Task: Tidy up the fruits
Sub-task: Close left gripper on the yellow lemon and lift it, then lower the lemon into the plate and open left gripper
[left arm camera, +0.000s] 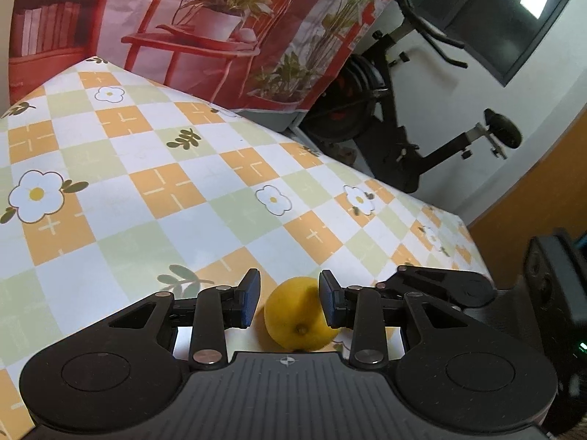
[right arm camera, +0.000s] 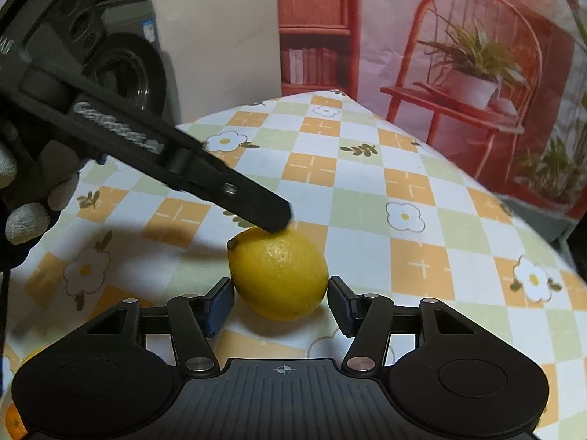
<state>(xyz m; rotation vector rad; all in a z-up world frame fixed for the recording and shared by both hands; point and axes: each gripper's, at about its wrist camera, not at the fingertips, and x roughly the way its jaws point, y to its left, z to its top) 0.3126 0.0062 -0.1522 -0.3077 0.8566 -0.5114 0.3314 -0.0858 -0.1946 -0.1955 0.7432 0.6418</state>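
Observation:
A yellow lemon (left arm camera: 299,313) lies on the checkered floral tablecloth (left arm camera: 165,190). In the left wrist view my left gripper (left arm camera: 289,299) is open with its blue-padded fingers on either side of the lemon; the right pad seems to touch it and the left stands a little apart. In the right wrist view the lemon (right arm camera: 279,275) lies between the open fingers of my right gripper (right arm camera: 280,302), with gaps on both sides. The left gripper's black finger (right arm camera: 256,209) reaches in from the upper left and rests against the lemon's top. An orange fruit (right arm camera: 14,421) peeks in at the bottom left corner.
A printed backdrop (left arm camera: 220,29) with a red chair and plants hangs behind the table. An exercise bike (left arm camera: 396,121) stands past the table's far right edge. A washing machine (right arm camera: 128,66) stands beyond the left side. A gloved hand (right arm camera: 25,212) holds the left gripper.

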